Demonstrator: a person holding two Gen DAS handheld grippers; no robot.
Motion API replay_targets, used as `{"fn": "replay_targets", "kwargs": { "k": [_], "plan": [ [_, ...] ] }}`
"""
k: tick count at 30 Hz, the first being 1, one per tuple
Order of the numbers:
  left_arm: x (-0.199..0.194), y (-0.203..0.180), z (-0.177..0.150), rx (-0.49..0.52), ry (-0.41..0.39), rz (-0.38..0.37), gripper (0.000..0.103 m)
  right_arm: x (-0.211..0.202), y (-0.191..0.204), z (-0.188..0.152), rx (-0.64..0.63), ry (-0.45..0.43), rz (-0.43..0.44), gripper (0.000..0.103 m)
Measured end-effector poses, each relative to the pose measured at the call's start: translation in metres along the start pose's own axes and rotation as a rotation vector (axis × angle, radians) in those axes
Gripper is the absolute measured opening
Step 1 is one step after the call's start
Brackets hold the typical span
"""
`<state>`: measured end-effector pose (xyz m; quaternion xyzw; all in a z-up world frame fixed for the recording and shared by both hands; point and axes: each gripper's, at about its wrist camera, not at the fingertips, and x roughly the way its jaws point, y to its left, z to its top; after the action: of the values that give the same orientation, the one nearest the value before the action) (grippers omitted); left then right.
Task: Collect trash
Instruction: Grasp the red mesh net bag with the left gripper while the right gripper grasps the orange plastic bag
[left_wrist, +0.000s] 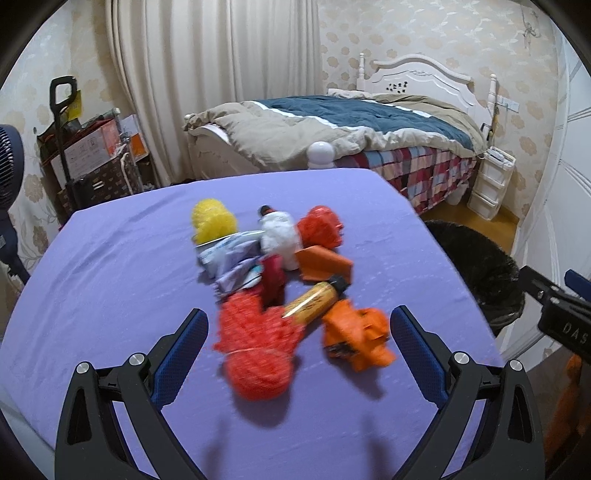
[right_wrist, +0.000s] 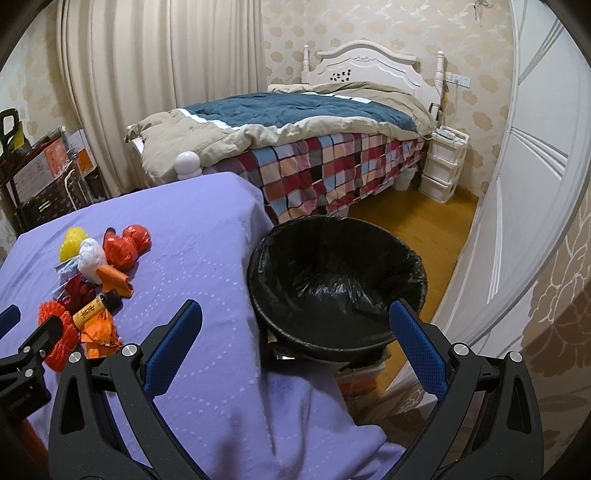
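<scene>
— Both tools are spread wide and carry nothing. My left tool (left_wrist: 297, 325) hangs over the near end of the trash pile (left_wrist: 273, 280), its blue pads flanking a red mesh wad (left_wrist: 255, 347) without touching it. My right tool (right_wrist: 295, 328) is out over the worktop's edge, pointed at the black-lined bin (right_wrist: 334, 280).

— Where does the trash sit, then?

— All of it lies on the purple-covered worktop (left_wrist: 110, 258), heaped in one cluster: the red mesh wad nearest me, a crumpled orange wrapper (left_wrist: 356, 338) just beside it, a yellow-labelled bottle (left_wrist: 317, 299) lying tilted between the two and touching both. Behind those are an orange box, a white bag, another red ball and a yellow mesh ball (left_wrist: 212, 219). The bin stands off the right edge of the worktop, and from what I see its liner holds nothing yet.

— So which step is this?

— I'd say the very start: reaching for a first piece, nothing collected. The left view is a bit blurred, so fine contact is hard to judge.

— And next?

— Lower the left tool so the pads straddle the red mesh wad, squeeze, lift clear of the bottle resting against it, then carry it right to the bin. The mesh looks soft and should compress easily, though it may drag the bottle along.
</scene>
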<state>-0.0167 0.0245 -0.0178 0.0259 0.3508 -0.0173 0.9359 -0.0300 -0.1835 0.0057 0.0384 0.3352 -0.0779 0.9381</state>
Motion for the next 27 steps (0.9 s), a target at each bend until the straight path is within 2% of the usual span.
{"fn": "replay_targets", "kwargs": {
  "k": [12, 17, 19, 20, 22, 26, 27],
  "plan": [
    [-0.009, 0.047, -0.022, -0.052, 0.058, 0.031, 0.096, -0.007, 0.038, -0.017, -0.08, 0.024, 0.064, 0.098],
    [-0.001, 0.046, -0.022, -0.045, 0.081, 0.019, 0.095, -0.004, 0.047, -0.019, -0.099, 0.056, 0.077, 0.086],
    [0.003, 0.044, -0.022, -0.027, 0.082, 0.02, 0.093, -0.004, 0.047, -0.019, -0.097, 0.07, 0.085, 0.084],
    [0.005, 0.043, -0.021, -0.023, 0.084, 0.019, 0.092, -0.001, 0.046, -0.016, -0.098, 0.074, 0.085, 0.084],
    [0.011, 0.043, -0.022, -0.016, 0.097, 0.021, 0.073, 0.0, 0.048, -0.015, -0.101, 0.077, 0.086, 0.084],
    [0.015, 0.044, -0.025, -0.011, 0.117, -0.006, 0.065, 0.002, 0.052, -0.013, -0.108, 0.086, 0.099, 0.084],
    [0.015, 0.043, -0.025, -0.003, 0.115, -0.017, 0.058, 0.002, 0.054, -0.014, -0.111, 0.089, 0.104, 0.084]
  ]
}}
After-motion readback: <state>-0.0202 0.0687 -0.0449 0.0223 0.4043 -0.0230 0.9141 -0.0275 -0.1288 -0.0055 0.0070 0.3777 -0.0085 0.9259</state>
